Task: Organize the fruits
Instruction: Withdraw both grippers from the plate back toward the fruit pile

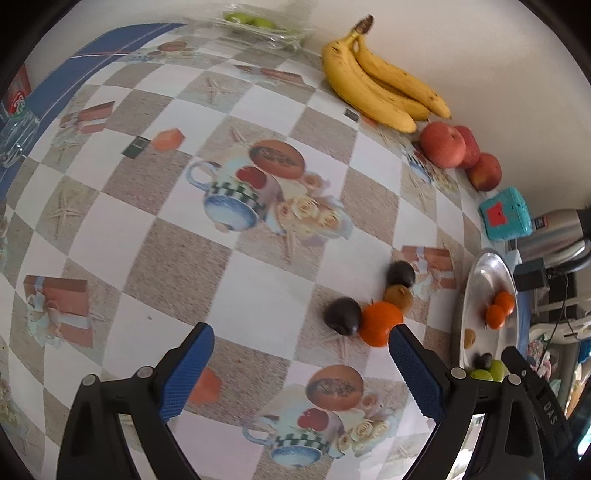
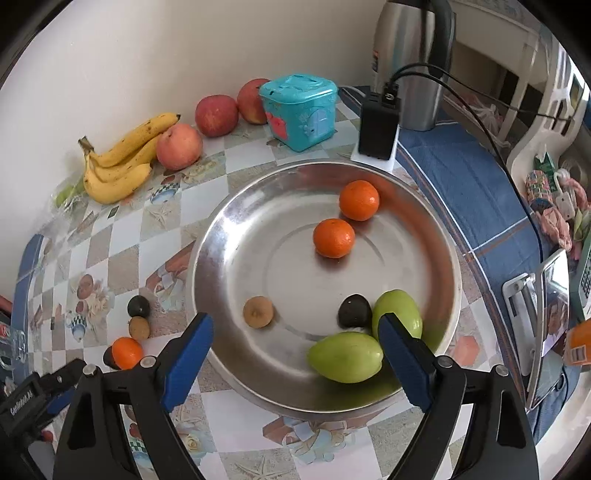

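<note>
A steel plate (image 2: pixel 236 221) holds two oranges (image 2: pixel 333 238), a brown kiwi (image 2: pixel 258 312), a dark plum (image 2: pixel 354 311) and two green fruits (image 2: pixel 345 357). My right gripper (image 2: pixel 295 354) is open and empty above the plate's near rim. On the tablecloth left of the plate lie an orange (image 1: pixel 380 324), two dark plums (image 1: pixel 342 316) and a brown kiwi (image 1: pixel 398 296). My left gripper (image 1: pixel 301 369) is open and empty, its right finger close to the loose orange. The plate also shows in the left wrist view (image 1: pixel 480 280).
Bananas (image 1: pixel 380 85) and three red apples (image 1: pixel 443 144) lie along the wall. A teal box (image 2: pixel 299 110), a black charger (image 2: pixel 378 127) and a steel flask (image 2: pixel 410 62) stand behind the plate. A clear tray with green fruits (image 1: pixel 251 22) sits at the far end.
</note>
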The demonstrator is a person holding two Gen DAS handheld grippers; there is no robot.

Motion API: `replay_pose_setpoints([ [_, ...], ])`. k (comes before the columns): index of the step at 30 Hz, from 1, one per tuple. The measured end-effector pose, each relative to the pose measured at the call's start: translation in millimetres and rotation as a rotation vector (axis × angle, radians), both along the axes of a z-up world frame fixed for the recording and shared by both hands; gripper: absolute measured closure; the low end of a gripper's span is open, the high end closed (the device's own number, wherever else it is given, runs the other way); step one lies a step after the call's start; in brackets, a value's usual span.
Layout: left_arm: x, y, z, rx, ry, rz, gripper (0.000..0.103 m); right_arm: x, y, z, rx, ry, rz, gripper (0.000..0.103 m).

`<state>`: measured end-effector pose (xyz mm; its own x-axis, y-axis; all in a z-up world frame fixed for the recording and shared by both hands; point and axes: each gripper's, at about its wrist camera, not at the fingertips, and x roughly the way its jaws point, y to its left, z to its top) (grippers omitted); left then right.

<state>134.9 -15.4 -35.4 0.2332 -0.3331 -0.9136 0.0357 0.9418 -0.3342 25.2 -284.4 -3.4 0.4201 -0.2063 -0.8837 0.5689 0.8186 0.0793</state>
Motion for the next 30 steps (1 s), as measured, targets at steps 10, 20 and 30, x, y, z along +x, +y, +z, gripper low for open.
replay_pose_setpoints([
  [10, 8, 20, 3, 0.057, -0.036, 0.037, 0.000, 18, 36, -3, 0.037, 0.008, 0.079, 0.012],
  [20, 9, 26, -1, 0.072, -0.031, 0.027, 0.000, 35, 84, -15, 0.047, 0.051, 0.168, 0.012],
  [30, 12, 7, -13, 0.062, -0.011, -0.036, 0.001, 38, 99, -36, 0.063, 0.118, 0.180, 0.012],
])
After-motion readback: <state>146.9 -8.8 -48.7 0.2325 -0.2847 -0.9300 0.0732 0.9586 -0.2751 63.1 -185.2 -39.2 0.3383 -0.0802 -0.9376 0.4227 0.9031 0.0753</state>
